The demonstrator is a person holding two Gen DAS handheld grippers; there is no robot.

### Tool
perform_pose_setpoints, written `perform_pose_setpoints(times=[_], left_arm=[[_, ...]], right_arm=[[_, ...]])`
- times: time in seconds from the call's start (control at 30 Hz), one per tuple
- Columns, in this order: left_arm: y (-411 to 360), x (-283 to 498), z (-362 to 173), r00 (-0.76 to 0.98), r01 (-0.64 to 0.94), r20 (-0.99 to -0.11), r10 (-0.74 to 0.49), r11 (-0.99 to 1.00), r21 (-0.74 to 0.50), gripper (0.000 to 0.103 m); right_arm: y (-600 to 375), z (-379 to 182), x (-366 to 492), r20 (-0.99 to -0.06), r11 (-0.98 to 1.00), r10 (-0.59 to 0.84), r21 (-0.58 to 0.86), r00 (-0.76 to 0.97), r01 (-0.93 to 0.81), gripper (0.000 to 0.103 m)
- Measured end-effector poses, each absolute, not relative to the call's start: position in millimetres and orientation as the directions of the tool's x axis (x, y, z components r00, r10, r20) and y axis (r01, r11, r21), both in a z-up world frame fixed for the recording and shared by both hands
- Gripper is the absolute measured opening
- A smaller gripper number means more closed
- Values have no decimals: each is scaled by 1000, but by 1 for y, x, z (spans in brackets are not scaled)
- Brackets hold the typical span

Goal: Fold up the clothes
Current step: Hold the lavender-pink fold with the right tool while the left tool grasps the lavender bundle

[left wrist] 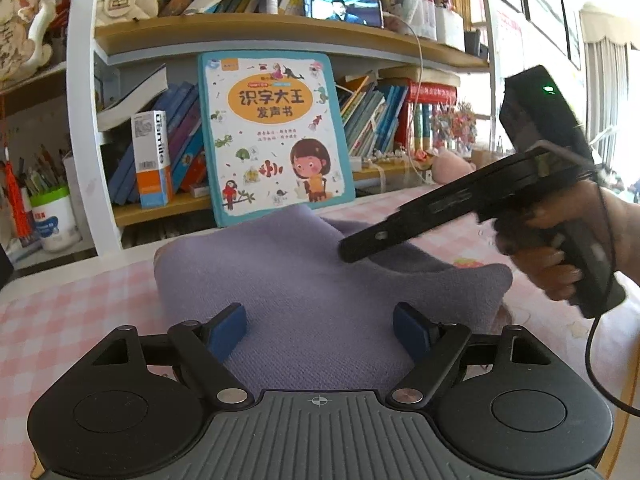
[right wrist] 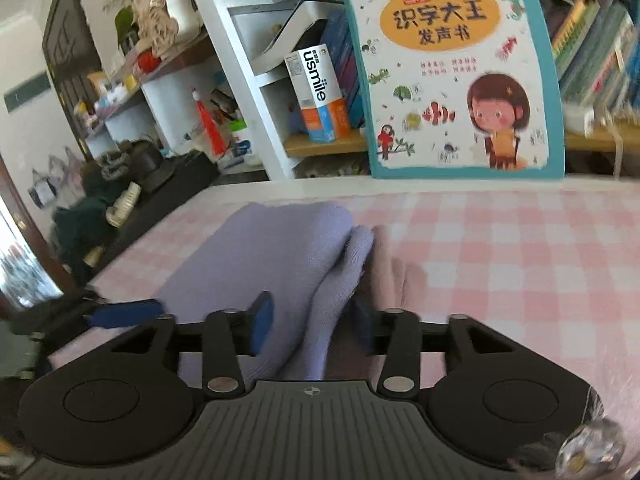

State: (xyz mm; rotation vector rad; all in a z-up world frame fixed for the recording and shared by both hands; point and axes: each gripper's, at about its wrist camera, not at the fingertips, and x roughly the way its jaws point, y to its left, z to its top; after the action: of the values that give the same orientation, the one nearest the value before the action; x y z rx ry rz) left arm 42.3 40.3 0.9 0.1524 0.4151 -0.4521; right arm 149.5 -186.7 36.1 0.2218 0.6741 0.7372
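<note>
A lilac knit garment lies bunched and partly doubled over on a pink checked table, in front of a children's book propped against the shelves. In the right wrist view the cloth shows two rolled layers side by side, their folded edges running away from the camera.

The left gripper hovers low over the near edge of the garment, its blue pads spread wide with cloth lying between them; it grips nothing. The right gripper is about half open and straddles a raised ridge of the knit, so cloth sits between the pads, but whether they pinch it cannot be told. A hand holds that tool above the garment's far side.

By the look of it, a fold is in progress: the cloth is layered but not flat or squared. The next move likely calls for a firm hold on one edge, then laying it evenly over the rest and smoothing the lumps.
</note>
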Motion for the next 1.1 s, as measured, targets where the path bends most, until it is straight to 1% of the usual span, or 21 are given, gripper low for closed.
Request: perform_pose_setpoints(times=[0.1,0.17,0.23,0.3,0.37,0.4,0.43,0.47,0.5,0.67,0.97,1.1], left_arm=[[42,43,1,815,454,-420,-398,890,38,87],[43,44,1,814,455,-419,-403,890,29,89],[44,44,1,812,456,-418,-407,890,19,89],[46,45,1,811,457,-417,-411,890,10,91],[46,45,1,809,457,-417,-414,889,4,92],[47,45,1,808,457,-418,-415,889,2,93],[46,45,1,808,457,-419,-415,889,1,93],[46,46,1,807,457,-420,-414,889,1,93],[46,46,1,807,457,-420,-414,889,2,93],[47,45,1,805,460,-417,-421,888,-9,93],[49,47,3,803,461,-412,-430,887,-27,93],[50,47,3,802,462,-412,-433,886,-32,94]], right_arm=[[-204,32,142,-465,648,761,580,453,-493,49],[-211,27,133,-471,633,773,622,425,-462,49],[-213,30,118,-477,642,766,600,431,-477,45],[-212,38,102,-479,647,762,544,436,-533,33],[-208,44,90,-466,625,777,495,423,-603,33],[-205,45,85,-468,619,779,466,417,-633,31],[-202,44,83,-489,630,765,430,420,-647,28],[-199,40,83,-519,653,739,394,429,-647,22],[-197,36,83,-539,667,721,368,436,-648,20],[-201,27,83,-520,674,725,406,450,-617,19],[-215,30,75,-502,684,726,455,471,-569,20],[-219,33,71,-499,689,722,451,480,-567,20]])
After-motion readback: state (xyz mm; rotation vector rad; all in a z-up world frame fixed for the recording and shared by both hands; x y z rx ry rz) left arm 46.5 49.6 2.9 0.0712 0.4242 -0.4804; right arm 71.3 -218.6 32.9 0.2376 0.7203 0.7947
